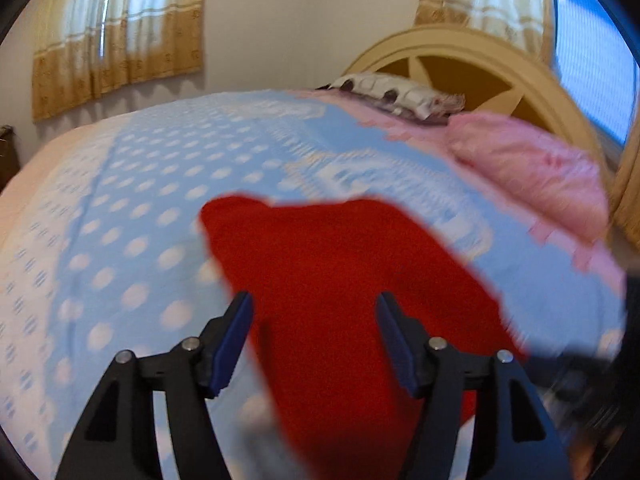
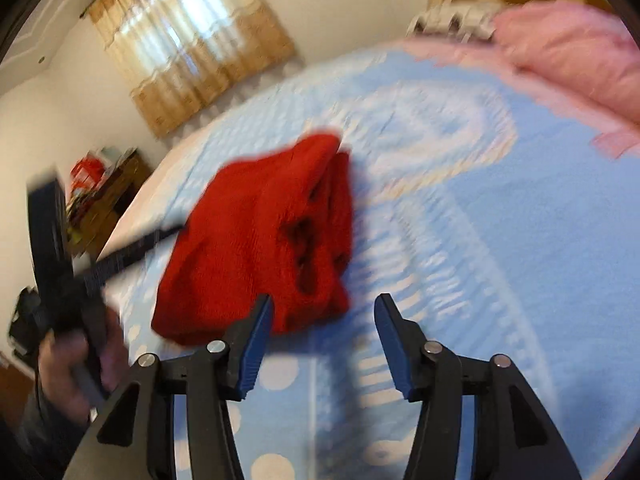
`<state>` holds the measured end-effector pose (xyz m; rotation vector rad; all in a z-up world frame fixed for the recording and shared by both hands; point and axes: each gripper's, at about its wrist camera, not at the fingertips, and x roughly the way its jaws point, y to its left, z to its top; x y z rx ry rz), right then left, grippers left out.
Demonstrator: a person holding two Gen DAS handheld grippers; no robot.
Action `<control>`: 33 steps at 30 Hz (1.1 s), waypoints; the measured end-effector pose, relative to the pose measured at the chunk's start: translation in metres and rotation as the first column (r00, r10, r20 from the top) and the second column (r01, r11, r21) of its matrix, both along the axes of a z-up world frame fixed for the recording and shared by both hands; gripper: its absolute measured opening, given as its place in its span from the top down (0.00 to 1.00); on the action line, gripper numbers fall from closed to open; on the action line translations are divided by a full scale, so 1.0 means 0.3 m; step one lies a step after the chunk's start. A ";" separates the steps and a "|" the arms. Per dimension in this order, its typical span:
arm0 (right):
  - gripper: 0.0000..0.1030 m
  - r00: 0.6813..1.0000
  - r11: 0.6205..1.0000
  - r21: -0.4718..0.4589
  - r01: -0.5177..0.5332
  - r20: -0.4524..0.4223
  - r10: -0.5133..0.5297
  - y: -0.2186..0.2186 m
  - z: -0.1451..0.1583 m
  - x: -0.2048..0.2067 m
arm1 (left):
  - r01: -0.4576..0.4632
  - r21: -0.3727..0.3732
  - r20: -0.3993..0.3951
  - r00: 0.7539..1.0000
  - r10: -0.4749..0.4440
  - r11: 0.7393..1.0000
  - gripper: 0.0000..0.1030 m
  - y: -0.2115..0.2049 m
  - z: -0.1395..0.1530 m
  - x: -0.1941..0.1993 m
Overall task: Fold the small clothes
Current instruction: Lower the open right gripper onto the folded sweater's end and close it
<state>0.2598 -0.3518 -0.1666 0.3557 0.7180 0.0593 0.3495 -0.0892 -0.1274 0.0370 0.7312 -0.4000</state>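
A small red knit garment [image 1: 340, 280] lies on the blue bedspread. In the left wrist view my left gripper [image 1: 314, 300] is open, its jaws wide apart just above the red cloth, which fills the space between and below them. In the right wrist view the red garment [image 2: 260, 232] lies bunched with folds and dark gaps on its right side. My right gripper [image 2: 324, 304] is open; its left fingertip [image 2: 262, 312] is over the cloth's near edge. The left gripper [image 2: 120, 256] shows there as a blurred black tool at the garment's left side.
The bed carries a blue bedspread with white dots [image 1: 140, 220] and a pink border. A pink pillow [image 1: 532, 168] and a patterned pillow [image 1: 392, 92] lie by the cream headboard [image 1: 500, 64]. Curtained windows [image 1: 120, 32] are behind. A wooden cabinet [image 2: 104, 196] stands beside the bed.
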 end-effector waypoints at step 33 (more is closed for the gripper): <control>0.61 0.956 0.958 -0.230 -0.174 -0.274 0.107 0.183 -0.010 0.528 | -0.008 -0.034 -0.070 0.998 0.006 0.999 0.03 0.066 -0.160 -0.075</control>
